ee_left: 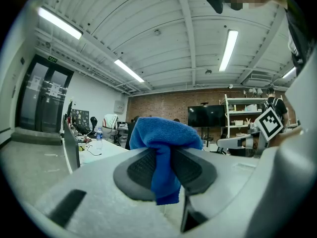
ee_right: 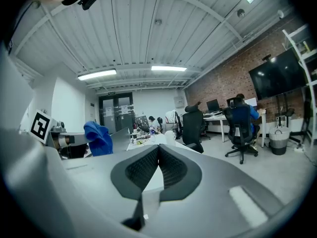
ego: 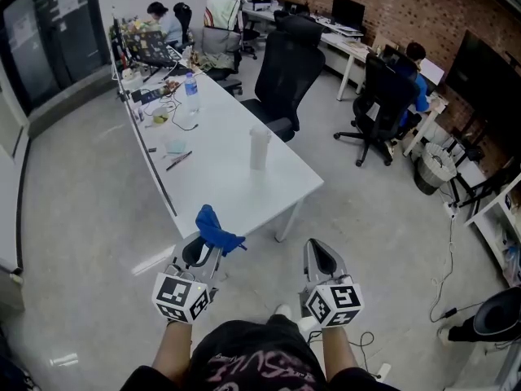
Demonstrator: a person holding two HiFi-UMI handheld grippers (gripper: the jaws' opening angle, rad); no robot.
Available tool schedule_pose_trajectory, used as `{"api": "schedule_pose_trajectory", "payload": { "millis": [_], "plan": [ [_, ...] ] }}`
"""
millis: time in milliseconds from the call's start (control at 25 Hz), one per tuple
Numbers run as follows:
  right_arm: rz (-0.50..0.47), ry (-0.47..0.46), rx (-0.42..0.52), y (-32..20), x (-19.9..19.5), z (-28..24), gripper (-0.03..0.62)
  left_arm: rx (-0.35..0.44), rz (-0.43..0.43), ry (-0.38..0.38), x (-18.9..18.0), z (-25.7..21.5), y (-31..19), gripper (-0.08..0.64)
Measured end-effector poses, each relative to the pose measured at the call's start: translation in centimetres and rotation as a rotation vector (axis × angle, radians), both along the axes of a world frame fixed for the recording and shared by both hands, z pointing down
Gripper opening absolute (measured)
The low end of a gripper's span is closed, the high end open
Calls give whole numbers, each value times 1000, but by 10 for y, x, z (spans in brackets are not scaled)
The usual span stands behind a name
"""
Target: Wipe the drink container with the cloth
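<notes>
At the near left, the left gripper (ego: 205, 249) is held level. Its jaws pinch a blue cloth (ego: 216, 231), which bunches up above the pads and hangs a little below them. Just beyond it is the near end of a long white table (ego: 224, 190). The white drink container (ego: 259, 147) stands upright on it near the right edge, well apart from both grippers, and a water bottle (ego: 192, 93) stands farther off. At the near right, the right gripper (ego: 322, 257) has its jaws pressed together on nothing. A black office chair (ego: 286, 72) stands beside the table's far right.
</notes>
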State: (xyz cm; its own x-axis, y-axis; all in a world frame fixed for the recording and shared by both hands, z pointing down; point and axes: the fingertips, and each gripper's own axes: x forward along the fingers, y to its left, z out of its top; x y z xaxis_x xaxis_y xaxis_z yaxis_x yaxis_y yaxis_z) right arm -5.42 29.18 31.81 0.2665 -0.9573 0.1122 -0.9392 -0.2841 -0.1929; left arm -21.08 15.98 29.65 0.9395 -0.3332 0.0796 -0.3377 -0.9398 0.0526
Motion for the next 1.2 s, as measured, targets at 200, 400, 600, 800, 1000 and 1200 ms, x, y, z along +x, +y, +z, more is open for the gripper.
{"api": "schedule_pose_trajectory", "payload": {
  "millis": [200, 400, 600, 800, 1000, 1200],
  "plan": [
    [8, -4, -13, 3, 0, 3, -5, -9, 2, -7, -1, 1, 1, 89],
    [3, -12, -13, -4, 3, 9, -3, -6, 4, -11, 5, 6, -6, 88],
    [-1, -13, -6, -17, 15, 10, 5, -4, 1, -19, 15, 9, -17, 89],
    [-12, -25, -6, -31, 34, 15, 9, -3, -12, -35, 31, 12, -29, 87],
    [-35, -40, -17, -52, 56, 22, 17, -17, -27, -54, 53, 19, -49, 89],
    [-51, -52, -36, -74, 90, 31, 20, -38, -41, -74, 84, 31, -68, 89]
  ]
}}
